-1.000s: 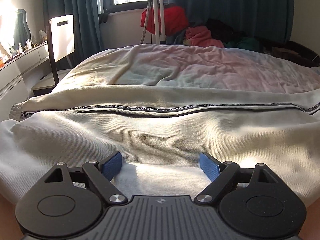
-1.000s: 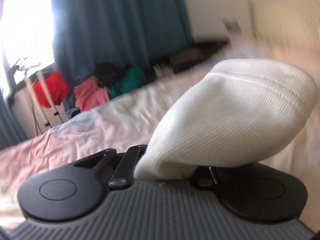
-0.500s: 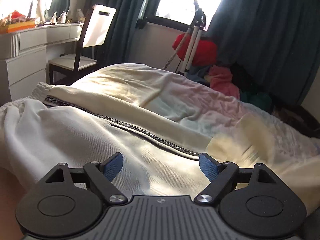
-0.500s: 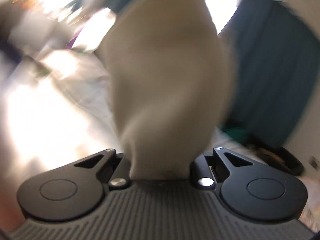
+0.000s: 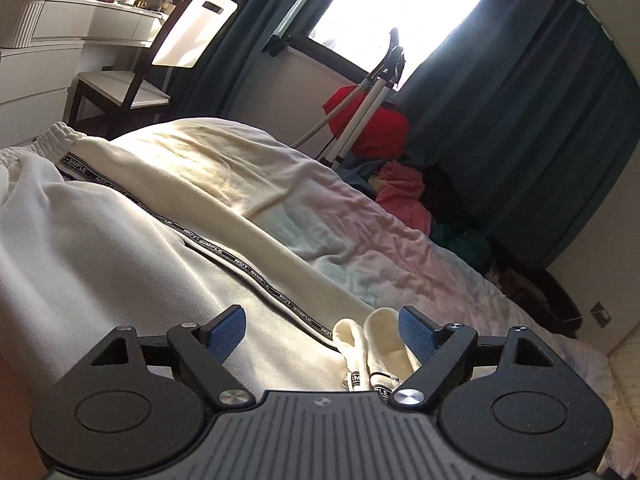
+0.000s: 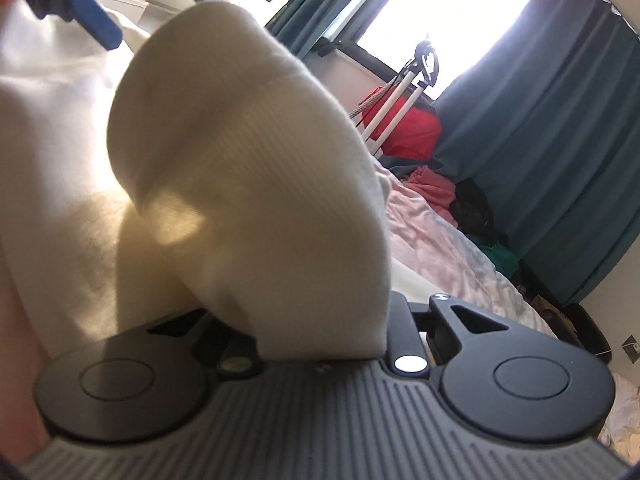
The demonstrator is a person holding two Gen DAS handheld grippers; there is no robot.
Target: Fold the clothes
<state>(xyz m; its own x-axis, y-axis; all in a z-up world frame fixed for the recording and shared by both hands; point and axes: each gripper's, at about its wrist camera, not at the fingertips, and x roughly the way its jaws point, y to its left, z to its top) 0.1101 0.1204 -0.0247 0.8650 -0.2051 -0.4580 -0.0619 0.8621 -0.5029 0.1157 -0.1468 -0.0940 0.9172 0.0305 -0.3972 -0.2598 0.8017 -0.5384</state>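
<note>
Cream sweatpants [image 5: 120, 264] with a black "NOT SIMPLE" side stripe [image 5: 256, 272] lie spread across the bed. My left gripper [image 5: 320, 332] hovers low over them, open, its blue pads [image 5: 226, 334] wide apart. A doubled-over cream leg end [image 5: 376, 340] sits just inside the right pad, touching neither pad clearly. In the right wrist view my right gripper [image 6: 320, 344] is shut on the cream leg end [image 6: 256, 184], which bulges over and hides its fingers. The left gripper's blue pad [image 6: 92, 20] shows at the top left of that view, close by.
The pink sheet of the bed [image 5: 400, 248] stretches to the right. A pile of red, pink and green clothes [image 5: 400, 196] and a metal stand [image 5: 368, 96] stand at the far side under the window. A chair [image 5: 160, 64] and white dresser [image 5: 48, 40] are on the left.
My right gripper has swung the leg end over to the left, onto the pants beside the left gripper. The left view has turned left and tilted; the leg end now shows between its fingers.
</note>
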